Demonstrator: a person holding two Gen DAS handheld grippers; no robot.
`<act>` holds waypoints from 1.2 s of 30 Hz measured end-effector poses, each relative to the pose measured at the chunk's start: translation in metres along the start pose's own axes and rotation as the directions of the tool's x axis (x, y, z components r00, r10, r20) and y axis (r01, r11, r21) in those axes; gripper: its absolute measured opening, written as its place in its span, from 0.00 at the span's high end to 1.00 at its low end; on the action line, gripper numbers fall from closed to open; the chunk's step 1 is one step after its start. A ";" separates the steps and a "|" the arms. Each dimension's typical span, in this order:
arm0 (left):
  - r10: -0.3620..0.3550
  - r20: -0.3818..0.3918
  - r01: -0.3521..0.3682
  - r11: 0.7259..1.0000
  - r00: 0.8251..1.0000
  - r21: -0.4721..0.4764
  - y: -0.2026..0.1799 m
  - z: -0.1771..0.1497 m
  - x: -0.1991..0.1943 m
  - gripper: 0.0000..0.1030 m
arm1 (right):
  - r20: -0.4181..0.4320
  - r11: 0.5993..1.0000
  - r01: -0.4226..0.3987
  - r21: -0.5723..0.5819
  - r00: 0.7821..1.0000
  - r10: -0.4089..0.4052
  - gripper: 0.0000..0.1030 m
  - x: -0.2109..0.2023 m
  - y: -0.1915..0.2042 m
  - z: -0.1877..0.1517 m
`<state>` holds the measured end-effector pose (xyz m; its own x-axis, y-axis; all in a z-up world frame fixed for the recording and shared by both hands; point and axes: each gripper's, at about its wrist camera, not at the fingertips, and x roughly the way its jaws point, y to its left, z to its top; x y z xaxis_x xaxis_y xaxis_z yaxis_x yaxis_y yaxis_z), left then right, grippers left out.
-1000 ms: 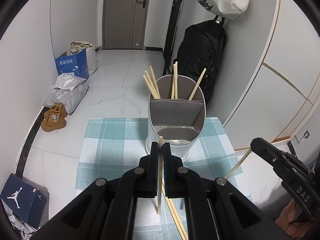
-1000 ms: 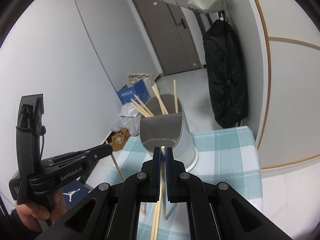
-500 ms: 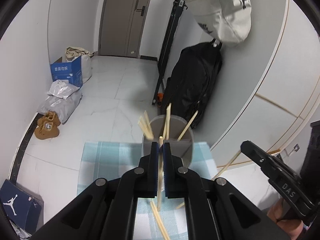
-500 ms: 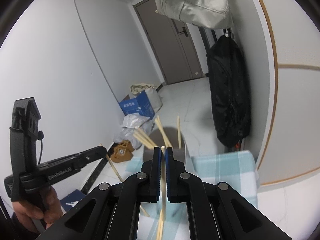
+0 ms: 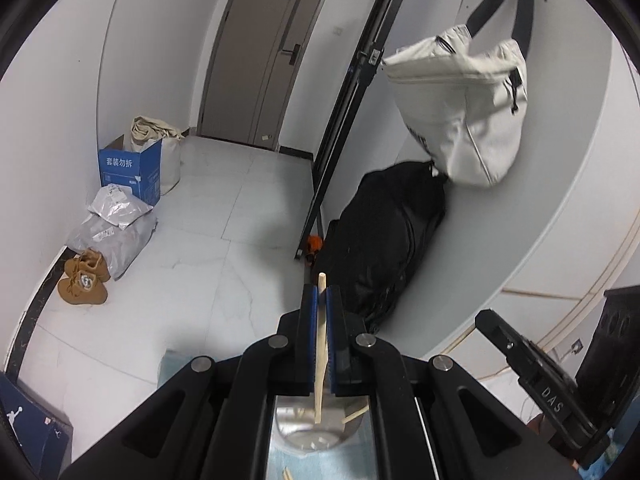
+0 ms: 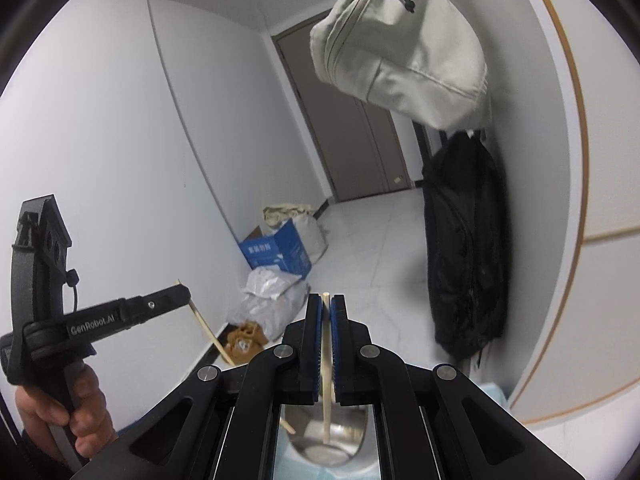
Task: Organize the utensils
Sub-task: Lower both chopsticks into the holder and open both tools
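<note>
Metal utensil holder (image 5: 316,432) on blue cloth-covered table (image 5: 172,364), chopsticks inside.

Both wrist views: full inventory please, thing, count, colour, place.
Utensil holder: one, silver metal, directly below both grippers.
Chopsticks: one pale wood clamped in each gripper, more inside the holder.
Tablecloth: one, teal, under the holder.
Door: one, grey-brown, far end.
Cloth bag: one, off-white, hanging high on the right.
Backpack: one, black, against the right wall.
Box: one, blue, left floor.
Plastic parcels: grey, beside the box.
Boots: tan pair, left floor.
Left gripper: black, blue pads.
Right gripper: same.
Hand: one, holding the left gripper.
</note>
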<state>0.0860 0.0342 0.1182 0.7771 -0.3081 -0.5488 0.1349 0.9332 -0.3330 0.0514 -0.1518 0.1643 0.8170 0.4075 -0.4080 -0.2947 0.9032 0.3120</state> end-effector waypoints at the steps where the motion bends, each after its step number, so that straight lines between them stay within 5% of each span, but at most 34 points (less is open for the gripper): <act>1: 0.002 0.002 -0.003 1.000 1.000 0.005 -0.001 0.001 0.002 1.00 | 0.006 1.000 0.001 -0.001 1.000 -0.001 0.97 0.002 0.000 0.004; 20: 0.054 -0.052 -0.050 0.996 0.997 0.068 0.004 -0.007 0.060 1.00 | -0.025 0.998 0.018 -0.059 1.000 -0.020 0.97 0.056 -0.004 0.010; 36: 0.009 -0.230 0.027 0.988 0.973 0.154 0.002 -0.030 0.084 0.99 | -0.216 0.999 -0.028 -0.020 0.976 0.023 0.94 0.094 -0.012 -0.031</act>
<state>0.1329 0.0052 0.0486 0.6163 -0.3340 -0.7132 0.2490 0.9418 -0.2259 0.1161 -0.1199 0.0960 0.6840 0.4474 -0.5762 -0.3272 0.8941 0.3058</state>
